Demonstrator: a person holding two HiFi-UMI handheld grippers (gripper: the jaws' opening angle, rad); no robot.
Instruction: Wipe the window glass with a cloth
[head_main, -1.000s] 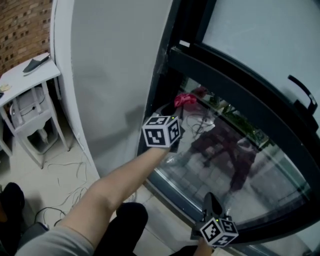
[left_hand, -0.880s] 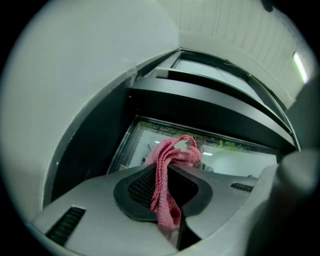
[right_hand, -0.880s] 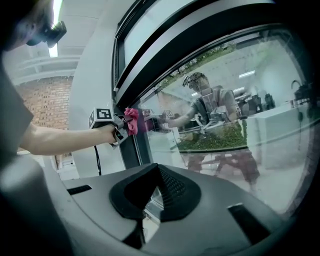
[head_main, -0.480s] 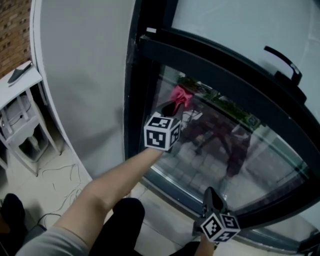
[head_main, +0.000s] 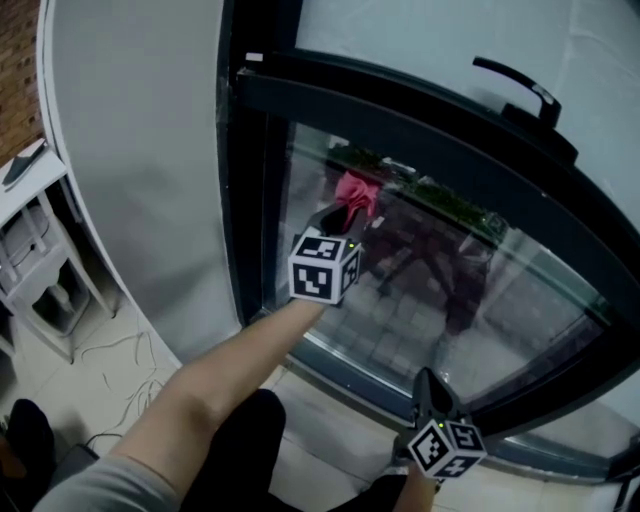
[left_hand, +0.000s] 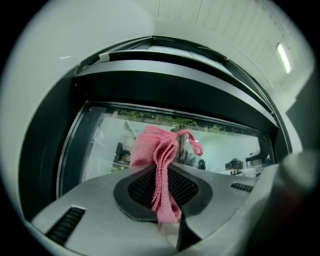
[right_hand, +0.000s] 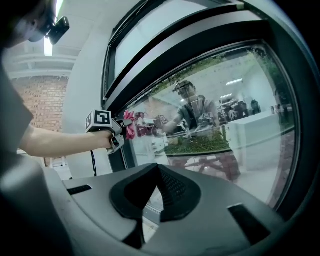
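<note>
while the head view looks down along the bare left arm, the left tool (head_main: 338, 218) is clenched on a pink cloth (head_main: 357, 192). it holds the cloth up at the upper left part of the window glass (head_main: 470, 310), just under the dark frame (head_main: 400, 125). the cloth's mirror image sits right beside it, so it is on the pane or just off it; i cannot tell which. the right tool (head_main: 429, 388) hangs low near the bottom rail, well apart from the cloth.

from the left tool view, the cloth is bunched into narrow folds and pinched between the jaws, with a small tuft and a loose loop standing past the tips. that is the main risk, i judge. so little cloth leads that a tilt of the wrist would bring the hard tips onto the pane, scraping or smearing rather than wiping. the folds could also slide out of the jaws if the cloth drags on the glass or catches on the frame edge close above.

from the right tool view, the jaws meet at their tips with nothing between them, pointing at the lower glass. the left tool and cloth show far off to the left at the pane. this idle tool sits near the glass and could knock it if the person leans in to reach farther.
</note>
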